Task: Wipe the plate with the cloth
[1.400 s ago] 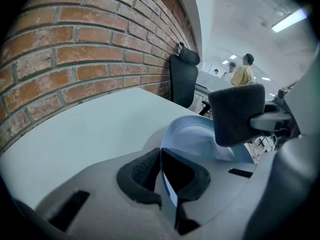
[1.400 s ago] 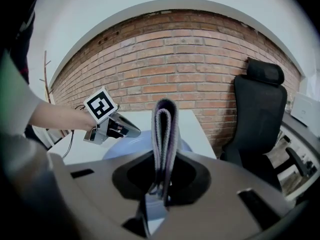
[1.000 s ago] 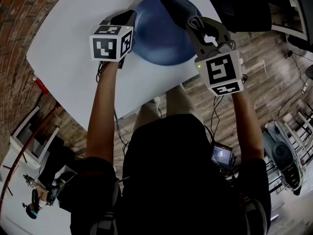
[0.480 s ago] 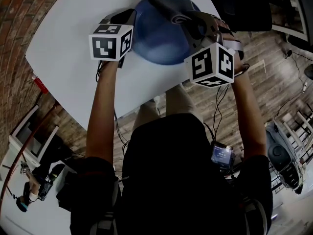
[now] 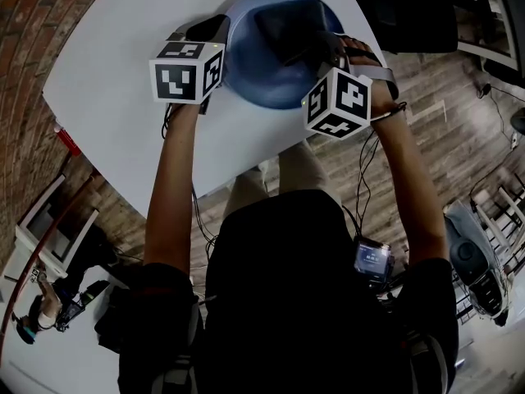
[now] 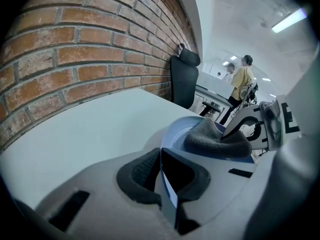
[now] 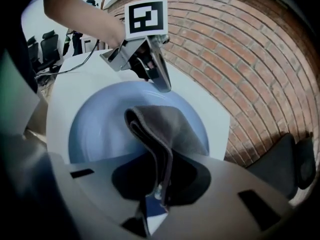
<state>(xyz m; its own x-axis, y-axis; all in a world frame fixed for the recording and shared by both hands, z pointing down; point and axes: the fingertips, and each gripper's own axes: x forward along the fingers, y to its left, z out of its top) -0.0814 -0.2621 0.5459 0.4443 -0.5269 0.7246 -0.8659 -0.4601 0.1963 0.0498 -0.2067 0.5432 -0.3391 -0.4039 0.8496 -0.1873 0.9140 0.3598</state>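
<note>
Our left gripper [image 6: 161, 176] pinched the blue plate [image 5: 254, 80] by its rim, our right gripper [image 7: 159, 196] clamped the grey cloth [image 7: 170, 126]; we feared hard pressing could lever the plate free.

No text or numbers can be read; the white cubes [image 5: 187, 72] on the left hand-held gripper [image 5: 215, 29] and right hand-held gripper [image 5: 310, 52] show only black square markers.
</note>
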